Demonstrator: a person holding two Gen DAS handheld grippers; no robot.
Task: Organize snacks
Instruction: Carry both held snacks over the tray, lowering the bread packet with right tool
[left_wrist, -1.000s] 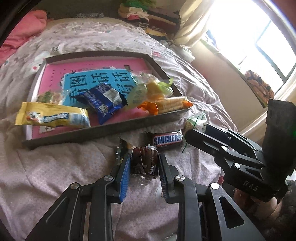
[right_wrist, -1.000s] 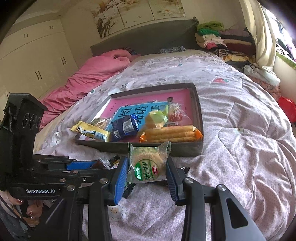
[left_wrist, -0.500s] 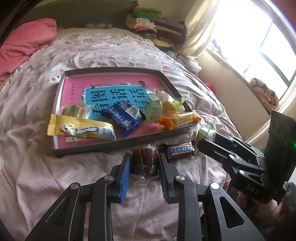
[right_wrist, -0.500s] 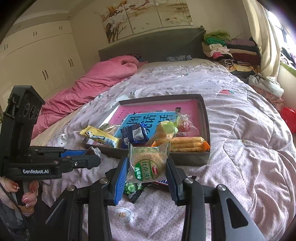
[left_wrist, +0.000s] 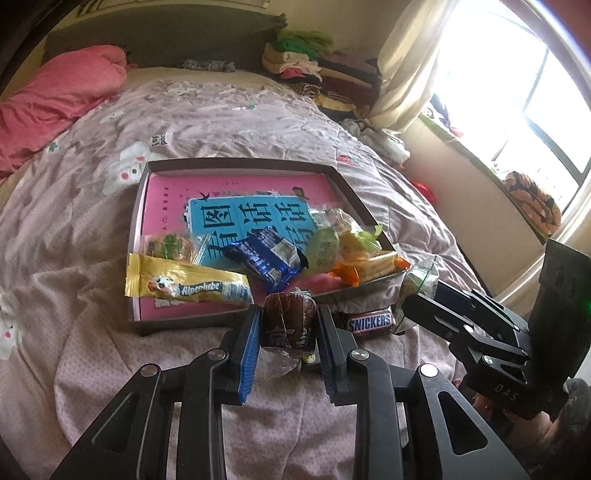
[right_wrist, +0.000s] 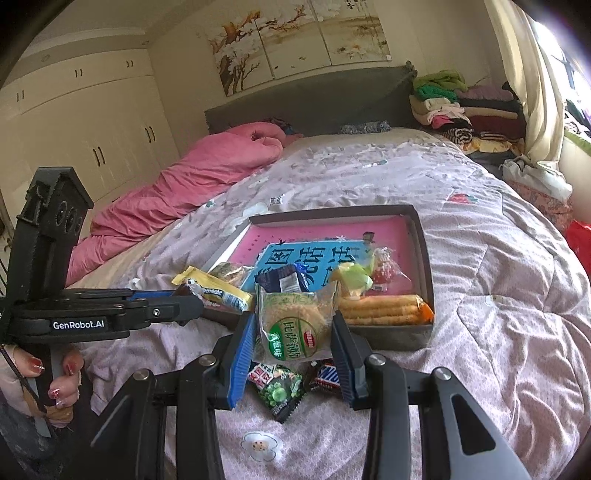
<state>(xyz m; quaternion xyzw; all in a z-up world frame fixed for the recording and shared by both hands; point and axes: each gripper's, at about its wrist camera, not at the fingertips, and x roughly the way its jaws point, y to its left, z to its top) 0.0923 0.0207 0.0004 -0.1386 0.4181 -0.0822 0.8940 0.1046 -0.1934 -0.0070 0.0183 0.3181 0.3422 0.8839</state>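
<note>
Left wrist: brown snack (left_wrist: 289, 322) just short of tray's near rim (left_wrist: 192, 322).

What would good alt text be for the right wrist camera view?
The right gripper clamps a round biscuit packet above a floral bedspread, in front of a shallow box already holding several snacks. A green snack packet and a Snickers bar lie below; the left gripper holds a dark item at left.

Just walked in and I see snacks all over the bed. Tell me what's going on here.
A person is sorting snacks into a shallow box on the bed, with a gripper in each hand. The left gripper is shut on a brown wrapped cake; the right gripper is shut on a round biscuit packet. Several snacks already lie in the box. A Snickers bar and a green packet are on the quilt.
</note>
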